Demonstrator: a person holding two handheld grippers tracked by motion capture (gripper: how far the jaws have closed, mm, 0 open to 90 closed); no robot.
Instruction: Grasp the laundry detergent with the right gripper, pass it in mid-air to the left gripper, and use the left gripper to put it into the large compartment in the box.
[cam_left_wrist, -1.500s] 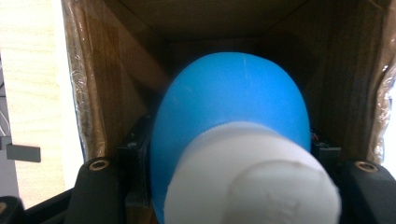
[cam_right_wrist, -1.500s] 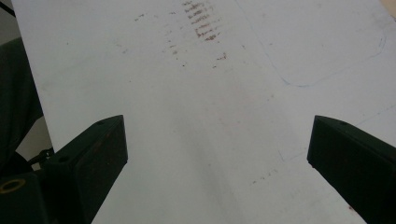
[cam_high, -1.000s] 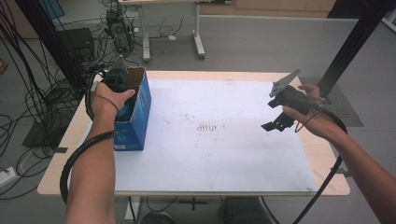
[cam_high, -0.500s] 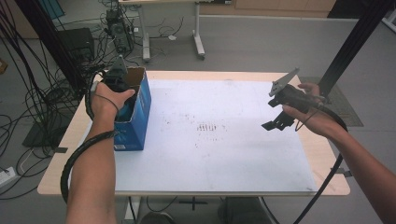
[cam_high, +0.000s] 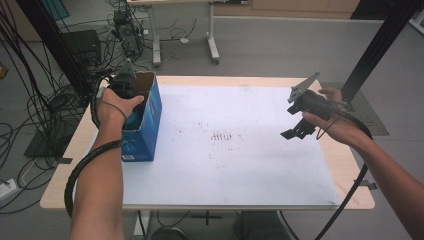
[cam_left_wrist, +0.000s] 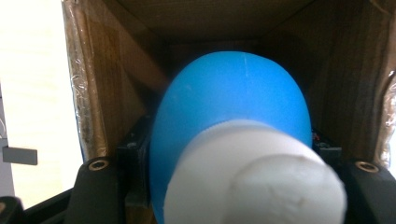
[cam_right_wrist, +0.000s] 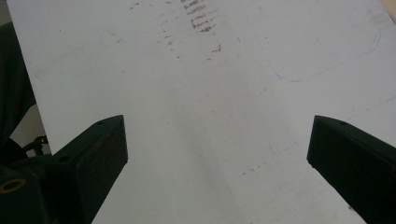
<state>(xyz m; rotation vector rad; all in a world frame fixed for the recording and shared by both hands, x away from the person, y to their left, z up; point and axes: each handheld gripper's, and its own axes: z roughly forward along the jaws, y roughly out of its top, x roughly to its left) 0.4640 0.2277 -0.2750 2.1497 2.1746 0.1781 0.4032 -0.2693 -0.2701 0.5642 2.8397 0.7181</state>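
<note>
An open blue cardboard box (cam_high: 146, 127) stands on the left side of the white table (cam_high: 240, 165). My left gripper (cam_high: 131, 102) reaches down into it from above. In the left gripper view, my left gripper (cam_left_wrist: 232, 170) is shut on a rounded blue object (cam_left_wrist: 233, 93) with a white cap (cam_left_wrist: 261, 182), inside the box's brown walls (cam_left_wrist: 100, 93). My right gripper (cam_high: 296, 131) hangs over the right part of the table. Its jaws stand wide apart in the right gripper view (cam_right_wrist: 217, 154), with only the table surface between them.
Faint brown smudges (cam_high: 222, 136) mark the middle of the table. Black cables (cam_high: 80, 170) trail from both grippers past the table edges. Another desk's legs (cam_high: 212, 35) and equipment with cables (cam_high: 125, 30) stand on the floor behind.
</note>
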